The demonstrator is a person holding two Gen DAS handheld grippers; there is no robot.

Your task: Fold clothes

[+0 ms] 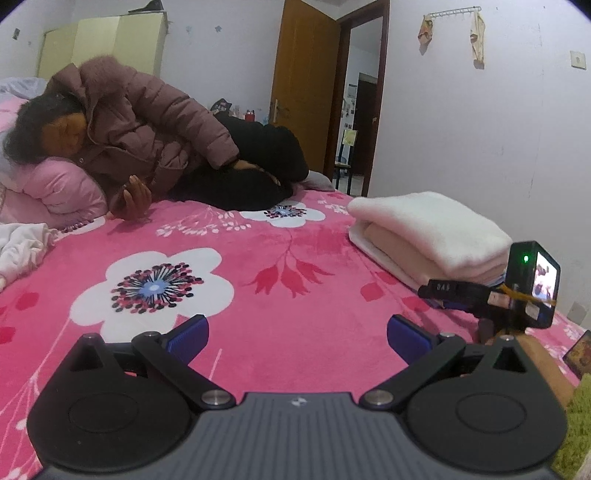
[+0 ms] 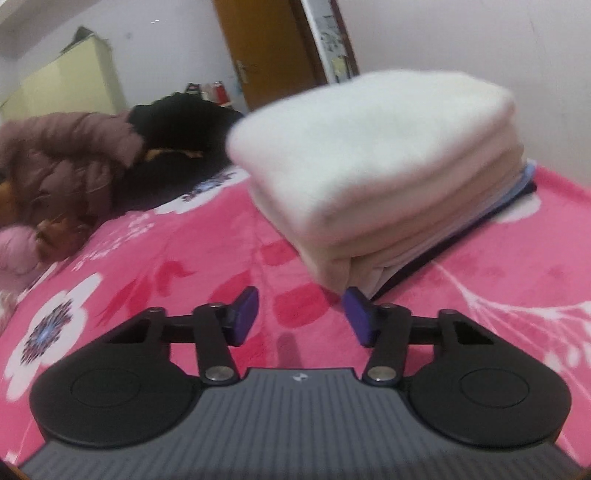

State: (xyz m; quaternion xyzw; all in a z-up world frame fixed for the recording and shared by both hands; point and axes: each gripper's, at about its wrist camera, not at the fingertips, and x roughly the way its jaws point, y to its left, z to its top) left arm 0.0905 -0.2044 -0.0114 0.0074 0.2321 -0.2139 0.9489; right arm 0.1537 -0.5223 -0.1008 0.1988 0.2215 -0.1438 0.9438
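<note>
Left gripper point(image 1: 297, 334) hangs low over the bed, jaws spread wide, nothing between them, only pink floral blanket point(image 1: 258, 266) under and ahead. Right gripper point(image 2: 300, 317) has jaws partway apart, nothing between the pads, blanket visible through the gap; no earlier frame to compare. Right wrist view is motion-blurred.

Folded clothes stack point(image 2: 369, 177): cream fleece piece on top, thinner pale and dark layers below, sitting on the blanket just ahead and right of the right gripper. The stack's near corner is close above the gripper's right-hand fingertip point(image 2: 356, 302); touching or not, cannot tell. From the left gripper the same stack point(image 1: 424, 229) is ahead and off to the right, well apart from its jaws.

A small camera unit point(image 1: 532, 284) with a lit screen and green light, the right gripper's rig, stands to the right of the left gripper, in front of the stack's near end and covering part of it.

Ahead-left of both grippers, a person point(image 1: 147, 125) in a brown puffer coat and dark trousers lies across the far side of the bed, one hand point(image 1: 135, 197) resting on the blanket. A pink pillow point(image 1: 55, 192) is at far left, with a crumpled white garment point(image 1: 22, 247) nearer. Beyond are an open wooden door point(image 1: 306, 81), a yellow-green wardrobe point(image 1: 103, 44), and wall hooks with cloths point(image 1: 454, 13).
</note>
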